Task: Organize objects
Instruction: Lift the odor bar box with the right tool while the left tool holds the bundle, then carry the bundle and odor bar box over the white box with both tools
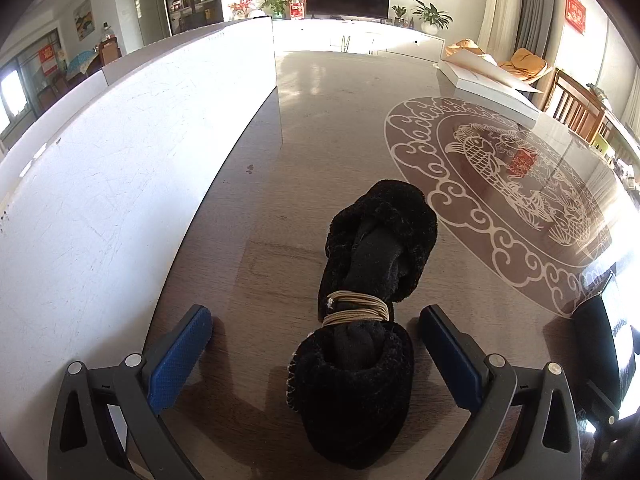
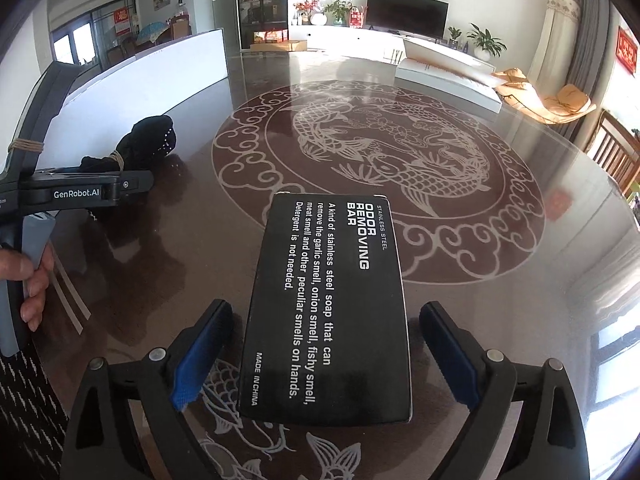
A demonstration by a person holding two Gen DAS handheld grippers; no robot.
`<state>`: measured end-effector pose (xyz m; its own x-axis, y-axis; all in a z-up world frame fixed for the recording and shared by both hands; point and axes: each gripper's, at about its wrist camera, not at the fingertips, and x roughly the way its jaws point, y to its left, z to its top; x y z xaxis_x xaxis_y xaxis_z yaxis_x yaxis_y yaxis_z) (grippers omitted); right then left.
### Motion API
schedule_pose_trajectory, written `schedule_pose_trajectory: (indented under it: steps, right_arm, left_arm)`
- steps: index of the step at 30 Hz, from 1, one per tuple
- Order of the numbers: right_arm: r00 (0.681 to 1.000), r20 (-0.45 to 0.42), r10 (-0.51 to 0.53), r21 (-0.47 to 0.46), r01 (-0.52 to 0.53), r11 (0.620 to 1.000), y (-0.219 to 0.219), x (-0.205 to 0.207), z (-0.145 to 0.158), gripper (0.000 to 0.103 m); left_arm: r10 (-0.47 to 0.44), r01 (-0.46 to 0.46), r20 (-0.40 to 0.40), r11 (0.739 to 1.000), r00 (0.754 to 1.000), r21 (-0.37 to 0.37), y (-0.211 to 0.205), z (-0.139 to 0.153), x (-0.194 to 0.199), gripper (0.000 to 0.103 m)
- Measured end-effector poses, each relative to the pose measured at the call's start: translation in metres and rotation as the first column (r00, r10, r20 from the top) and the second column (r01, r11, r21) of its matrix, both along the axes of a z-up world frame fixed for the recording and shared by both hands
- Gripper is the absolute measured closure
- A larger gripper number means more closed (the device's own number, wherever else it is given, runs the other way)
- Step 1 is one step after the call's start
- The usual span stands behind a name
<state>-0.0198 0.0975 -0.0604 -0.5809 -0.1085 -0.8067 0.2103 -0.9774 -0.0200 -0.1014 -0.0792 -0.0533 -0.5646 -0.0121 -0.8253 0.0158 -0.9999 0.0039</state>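
Right wrist view: one black box (image 2: 326, 308), one tied slipper bundle (image 2: 146, 142).

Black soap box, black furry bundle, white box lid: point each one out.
Black soap box (image 2: 328, 304): right wrist view, on its printed top face.
Black furry bundle (image 1: 360, 320): left wrist view, near its cord-wrapped middle.
White box lid (image 1: 492, 80): left wrist view, on its side wall.

On the round table (image 2: 520, 240) with the fish pattern: one black box (image 2: 328, 308) near its front edge, one black fuzzy bundle (image 1: 372, 300) tied with string at its left side, two white boxes (image 2: 444, 76) (image 1: 132, 168) toward its far side, two grippers (image 1: 316, 332) (image 2: 326, 340).
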Motion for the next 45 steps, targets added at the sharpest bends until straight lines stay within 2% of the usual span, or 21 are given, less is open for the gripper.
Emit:
schedule_pose_trajectory:
  steps: [8, 13, 25, 28, 32, 36, 38, 39, 40, 41, 42, 43, 44, 45]
  right_arm:
    - [1.000, 0.006, -0.010, -0.004, 0.010, 1.000, -0.006, 0.016, 0.003, 0.003]
    - [1.000, 0.014, -0.015, -0.007, 0.015, 1.000, -0.006, 0.017, 0.003, 0.000]
    - [1.000, 0.014, -0.016, -0.007, 0.016, 1.000, -0.006, 0.017, 0.003, 0.000]
    - [1.000, 0.016, -0.015, -0.008, 0.015, 1.000, -0.006, 0.017, 0.003, 0.000]
    - [0.996, 0.087, 0.010, -0.011, -0.009, 1.000, -0.005, 0.009, 0.006, 0.000]
    - [0.981, 0.192, 0.029, -0.127, -0.004, 0.992, 0.005, -0.007, 0.014, 0.000]
    - [0.974, 0.225, 0.026, -0.142, 0.007, 0.990, 0.003, -0.018, 0.017, 0.000]
    - [0.970, 0.240, 0.027, -0.128, 0.004, 0.992, 0.000, -0.023, 0.017, 0.000]
    - [0.963, 0.268, 0.031, -0.092, -0.007, 0.996, -0.006, -0.027, 0.014, 0.000]
    - [0.958, 0.283, 0.038, -0.034, -0.029, 0.999, -0.013, -0.029, 0.013, 0.001]
    - [0.956, 0.292, 0.042, 0.041, -0.056, 0.998, -0.021, -0.028, 0.013, 0.006]
    - [0.959, 0.276, 0.069, 0.050, -0.086, 0.995, -0.026, -0.023, 0.018, 0.025]
    - [0.960, 0.271, 0.069, 0.067, -0.090, 0.994, -0.028, -0.020, 0.023, 0.044]
    - [0.958, 0.278, 0.070, 0.081, -0.096, 0.992, -0.030, -0.017, 0.026, 0.044]
  left_arm:
    - [-0.006, 0.006, 0.008, 1.000, 1.000, -0.002, 0.000, 0.000, 0.000, 0.000]
    - [-0.087, 0.087, 0.089, 0.996, 0.992, 0.002, 0.005, 0.003, -0.002, 0.000]
    - [-0.100, 0.100, 0.075, 0.995, 0.992, 0.002, 0.008, 0.001, 0.003, 0.000]
    - [-0.140, 0.140, 0.105, 0.990, 0.985, 0.007, 0.006, 0.001, 0.001, 0.000]
    - [-0.224, 0.224, 0.132, 0.974, 0.966, 0.010, 0.002, 0.003, 0.004, 0.000]
    - [-0.257, 0.256, 0.136, 0.966, 0.957, 0.027, 0.000, 0.004, 0.006, 0.000]
    - [-0.256, 0.254, 0.131, 0.967, 0.958, 0.033, 0.000, 0.004, 0.006, 0.000]
    - [-0.252, 0.250, 0.121, 0.968, 0.960, 0.032, 0.000, 0.005, 0.006, 0.002]
    - [-0.244, 0.243, 0.100, 0.970, 0.965, 0.021, -0.001, 0.008, 0.008, 0.023]
    - [-0.237, 0.237, 0.079, 0.971, 0.968, 0.003, -0.001, 0.011, 0.009, 0.038]
    - [-0.241, 0.241, 0.067, 0.971, 0.968, 0.012, -0.003, 0.014, 0.011, 0.066]
    - [-0.240, 0.239, 0.062, 0.970, 0.969, 0.034, -0.005, 0.015, 0.012, 0.078]
    - [-0.232, 0.228, 0.050, 0.971, 0.971, 0.064, -0.009, 0.017, 0.012, 0.078]
    - [-0.222, 0.219, 0.032, 0.972, 0.974, 0.087, -0.012, 0.019, 0.013, 0.079]
